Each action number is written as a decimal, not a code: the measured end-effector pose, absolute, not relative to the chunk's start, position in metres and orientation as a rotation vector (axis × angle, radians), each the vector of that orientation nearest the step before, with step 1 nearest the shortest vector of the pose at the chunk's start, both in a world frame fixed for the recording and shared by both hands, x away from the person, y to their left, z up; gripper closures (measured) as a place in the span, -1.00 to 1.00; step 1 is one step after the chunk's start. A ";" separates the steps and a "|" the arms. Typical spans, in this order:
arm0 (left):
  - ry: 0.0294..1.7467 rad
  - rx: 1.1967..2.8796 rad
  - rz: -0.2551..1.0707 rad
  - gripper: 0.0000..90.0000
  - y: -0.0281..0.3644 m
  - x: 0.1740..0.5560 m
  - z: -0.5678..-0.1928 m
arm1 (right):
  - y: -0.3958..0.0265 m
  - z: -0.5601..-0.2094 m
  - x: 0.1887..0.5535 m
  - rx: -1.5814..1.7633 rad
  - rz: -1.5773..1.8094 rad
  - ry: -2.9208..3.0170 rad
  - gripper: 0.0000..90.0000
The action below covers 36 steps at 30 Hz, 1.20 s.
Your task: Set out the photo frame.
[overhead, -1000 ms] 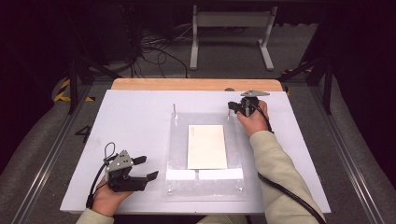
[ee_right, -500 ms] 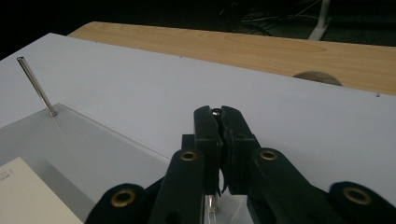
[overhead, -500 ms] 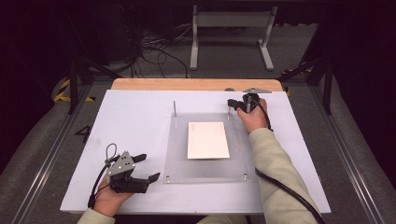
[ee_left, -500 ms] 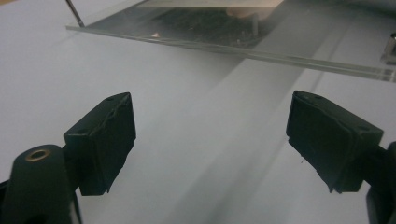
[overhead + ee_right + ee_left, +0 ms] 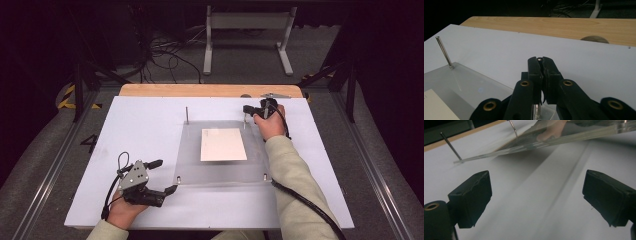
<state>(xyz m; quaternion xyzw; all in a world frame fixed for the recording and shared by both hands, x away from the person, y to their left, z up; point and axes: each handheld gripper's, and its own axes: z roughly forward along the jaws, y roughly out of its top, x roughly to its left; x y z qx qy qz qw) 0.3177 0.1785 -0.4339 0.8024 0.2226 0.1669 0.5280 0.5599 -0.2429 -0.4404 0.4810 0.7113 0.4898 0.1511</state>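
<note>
A clear acrylic plate [image 5: 192,150] lies on the white board with a white paper card [image 5: 222,144] at its middle. Thin metal pins stand at its far corners, the left pin [image 5: 187,115] free. My right gripper [image 5: 248,110] is shut on the far right pin [image 5: 537,111], whose top shows between the jaw tips [image 5: 541,60]. My left gripper [image 5: 166,176] sits at the plate's near left corner. Its jaws have just been opening and are now wide apart [image 5: 536,197], with only bare board between them. In the left gripper view the plate edge [image 5: 544,141] lies beyond the jaws.
The white board [image 5: 140,125] rests on a wooden table whose edge [image 5: 210,90] shows at the back. Short studs mark the plate's near corners [image 5: 264,176]. A white metal stand [image 5: 247,30] and cables lie on the floor behind.
The left gripper's jaws have spread apart. The plate's near edge, bright and closer to the table's front before, now lies flat and farther back. The right hand has stayed on its pin.
</note>
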 end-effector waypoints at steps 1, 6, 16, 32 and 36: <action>0.521 1.913 0.411 -0.80 0.176 0.318 -0.433 | -0.243 -0.441 0.560 1.384 1.408 2.040 0.91; 0.460 1.880 0.495 -0.82 0.163 0.319 -0.425 | -0.243 -0.441 0.560 1.391 1.406 2.039 0.91; 0.363 1.839 0.548 -0.60 0.140 0.320 -0.417 | -0.243 -0.441 0.560 1.395 1.417 2.033 0.91; 0.333 1.887 0.628 0.18 0.138 0.319 -0.414 | -0.241 -0.440 0.557 1.408 1.401 2.014 0.90; 0.330 1.900 0.623 0.19 0.138 0.319 -0.413 | -0.241 -0.439 0.556 1.403 1.397 2.020 0.90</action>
